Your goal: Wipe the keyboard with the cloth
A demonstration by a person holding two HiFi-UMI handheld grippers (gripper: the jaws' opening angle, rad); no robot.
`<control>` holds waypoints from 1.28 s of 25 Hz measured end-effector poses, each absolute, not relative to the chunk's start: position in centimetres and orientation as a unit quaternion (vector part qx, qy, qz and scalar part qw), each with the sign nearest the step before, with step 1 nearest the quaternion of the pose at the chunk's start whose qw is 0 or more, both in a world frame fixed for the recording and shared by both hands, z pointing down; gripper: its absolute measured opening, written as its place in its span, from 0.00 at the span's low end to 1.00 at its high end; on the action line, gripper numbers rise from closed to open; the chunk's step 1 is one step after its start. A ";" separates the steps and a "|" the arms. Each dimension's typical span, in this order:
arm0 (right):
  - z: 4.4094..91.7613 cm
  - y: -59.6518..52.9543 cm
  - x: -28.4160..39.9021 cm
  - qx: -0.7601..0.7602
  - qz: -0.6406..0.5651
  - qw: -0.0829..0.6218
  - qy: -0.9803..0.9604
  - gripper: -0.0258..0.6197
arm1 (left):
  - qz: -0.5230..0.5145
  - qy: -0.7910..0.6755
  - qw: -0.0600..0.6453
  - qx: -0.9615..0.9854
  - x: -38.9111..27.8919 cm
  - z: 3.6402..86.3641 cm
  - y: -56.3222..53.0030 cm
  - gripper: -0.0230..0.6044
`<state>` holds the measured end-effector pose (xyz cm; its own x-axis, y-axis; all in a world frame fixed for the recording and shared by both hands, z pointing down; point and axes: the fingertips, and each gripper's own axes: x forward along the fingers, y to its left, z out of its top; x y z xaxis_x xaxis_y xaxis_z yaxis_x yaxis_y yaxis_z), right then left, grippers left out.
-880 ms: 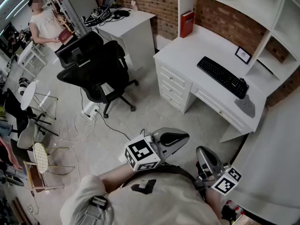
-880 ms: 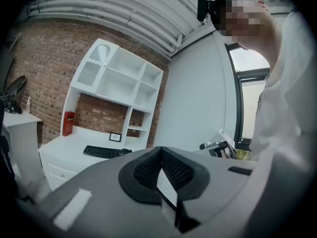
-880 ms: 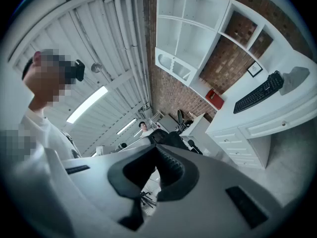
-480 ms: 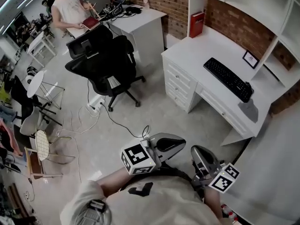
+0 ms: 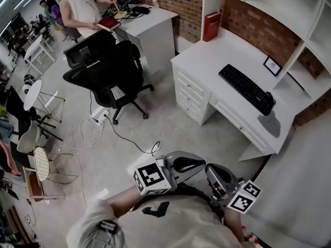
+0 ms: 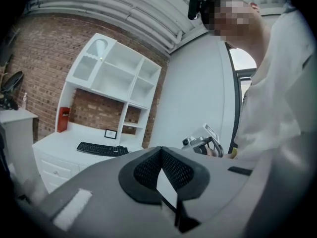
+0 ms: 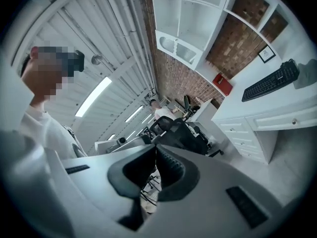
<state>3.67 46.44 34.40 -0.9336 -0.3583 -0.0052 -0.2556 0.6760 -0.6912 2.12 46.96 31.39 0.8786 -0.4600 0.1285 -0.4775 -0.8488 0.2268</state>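
Very little changes for the task itself. The head view swings a touch, so the white surface slides slightly toward 9 o'clock in the frame compared with half a second ago. It ends up roughly where it sat in the earliest picture. The keyboard lies on that surface as before, up at about 2 o'clock from both claws and well apart from them. A grey cloth rests just beside the keyboard's 5 o'clock end, untouched. The left claw and the right claw stay tucked close to the person's torso at the bottom of the view. Both sit a shade lower in the frame than in the earlier pictures, and they point out over the bare floor toward the surface. Each claw is clenched on nothing: in the gripper views the dark pads of both meet with no object between them. Judging by this, the wipe is not yet under way, and the cloth has to be reached and picked up first. The clearest difference is in the background, where a standing person has shifted from the far 10 o'clock edge to nearer 11 o'clock, behind the black office chair.
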 end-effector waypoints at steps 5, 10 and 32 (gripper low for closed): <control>34.9 41.7 3.6 -0.209 -0.369 0.073 0.903 0.05 | 0.032 -0.216 0.122 0.968 1.4 32.3 42.5 0.04; 35.1 36.6 0.8 -0.221 -0.378 0.069 0.896 0.05 | 0.022 -0.200 0.123 0.972 -1.7 31.8 37.5 0.04; 35.9 26.1 -8.3 -0.158 -0.411 0.029 0.898 0.05 | -0.003 -0.280 0.108 0.954 -10.3 32.1 27.2 0.04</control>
